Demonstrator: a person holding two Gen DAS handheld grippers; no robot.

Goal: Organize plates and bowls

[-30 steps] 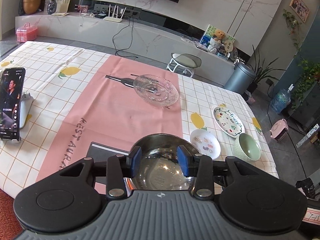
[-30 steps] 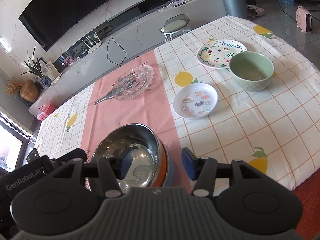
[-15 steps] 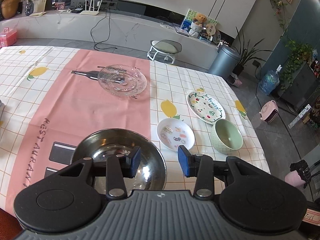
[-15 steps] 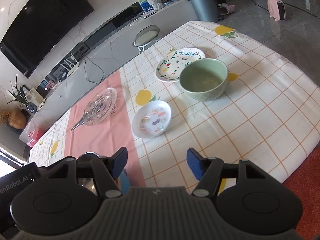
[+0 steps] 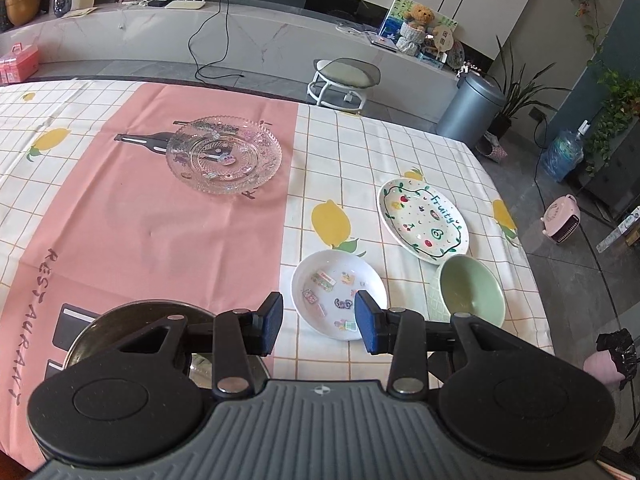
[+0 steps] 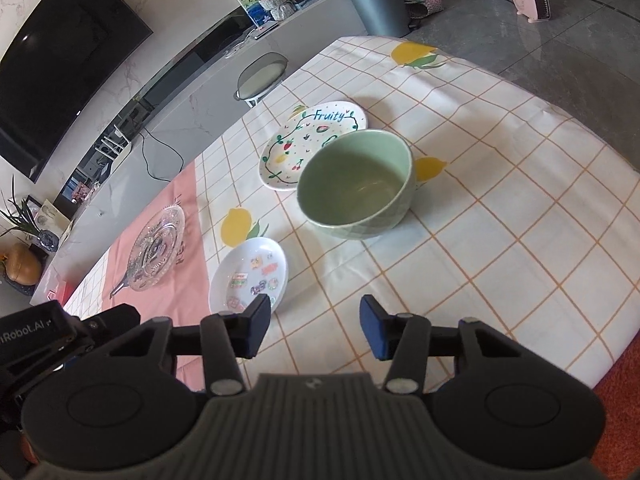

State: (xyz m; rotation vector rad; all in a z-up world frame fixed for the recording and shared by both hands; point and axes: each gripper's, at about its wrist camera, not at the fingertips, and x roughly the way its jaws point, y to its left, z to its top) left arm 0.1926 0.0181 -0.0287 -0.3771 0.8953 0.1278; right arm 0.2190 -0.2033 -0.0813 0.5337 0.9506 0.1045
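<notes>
A table covered with a checked, lemon-printed tablecloth (image 5: 400, 152) with a pink centre panel is filling both wrist views. The left gripper (image 5: 319, 317) is hovering above the table's near edge, its blue-padded jaws standing partly apart with nothing between them. Just below and to its left, a stainless steel bowl (image 5: 100, 332) is sitting on the pink panel, mostly hidden behind the gripper body. Ahead of the jaws, a small white sticker-patterned dish (image 5: 338, 294) is lying on the cloth. Beside it to the right, a pale green bowl (image 5: 470, 292) is standing upright, just next to an oval white plate lettered "Fruity" (image 5: 424, 218). Farther back on the pink panel, a clear cut-glass plate (image 5: 224, 154) is resting apart from the others.

The right gripper (image 6: 314, 330) is hanging over bare cloth, its jaws closing on nothing. From this side, the green bowl (image 6: 356, 184) is sitting ahead, partly hiding the "Fruity" plate (image 6: 292, 144), with the small white dish (image 6: 250, 276) near the left jaw and the glass plate (image 6: 158, 248) farther left.
</notes>
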